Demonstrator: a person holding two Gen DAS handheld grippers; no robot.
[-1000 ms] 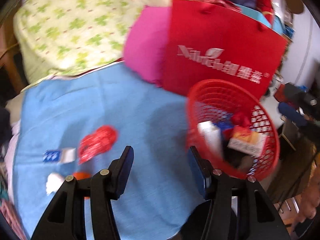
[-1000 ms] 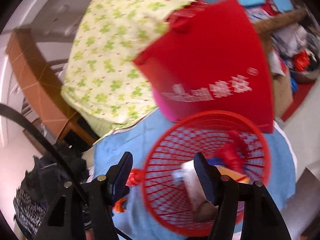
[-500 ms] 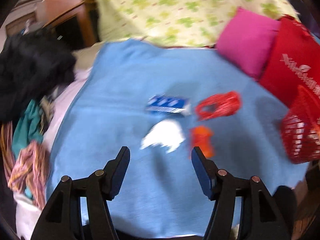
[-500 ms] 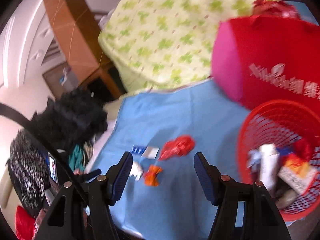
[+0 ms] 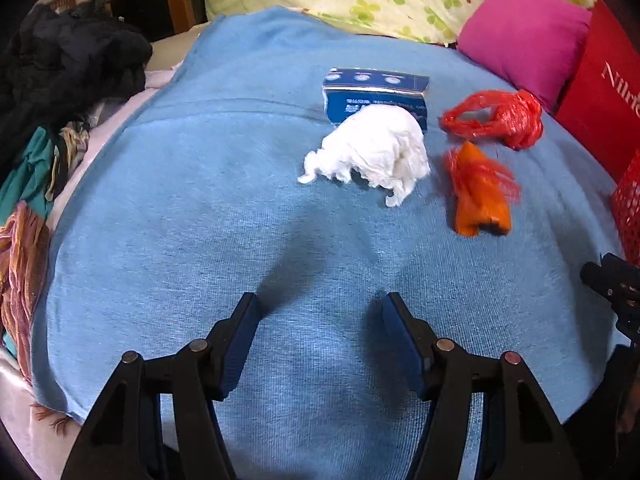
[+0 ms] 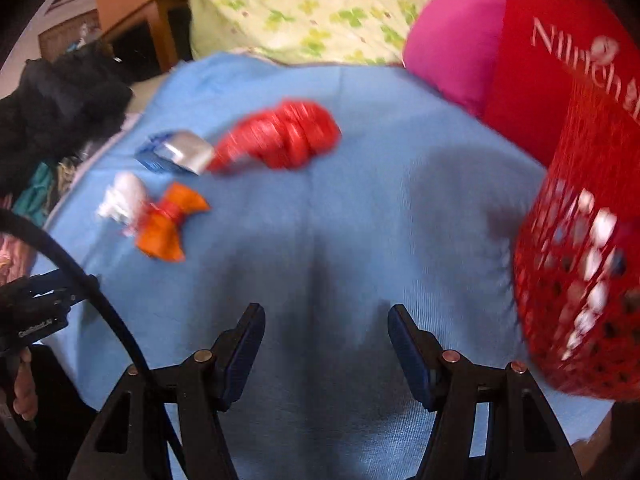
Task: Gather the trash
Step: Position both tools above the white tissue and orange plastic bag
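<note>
Now both grippers have swung off the basket (image 6: 588,264) and down toward the trash on the blue blanket (image 5: 200,208). The left gripper (image 5: 320,340) faces the tissue (image 5: 376,152), fingers opening, empty; the right gripper (image 6: 326,344) is spread, empty. A pick comes next.

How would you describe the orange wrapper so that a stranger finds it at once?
Look at the blue blanket spread over the bed. Four pieces of trash lie together near its far right side; the orange wrapper is the nearest of them, right of the crumpled white tissue. Only it is orange, with frayed red plastic on top.
</note>
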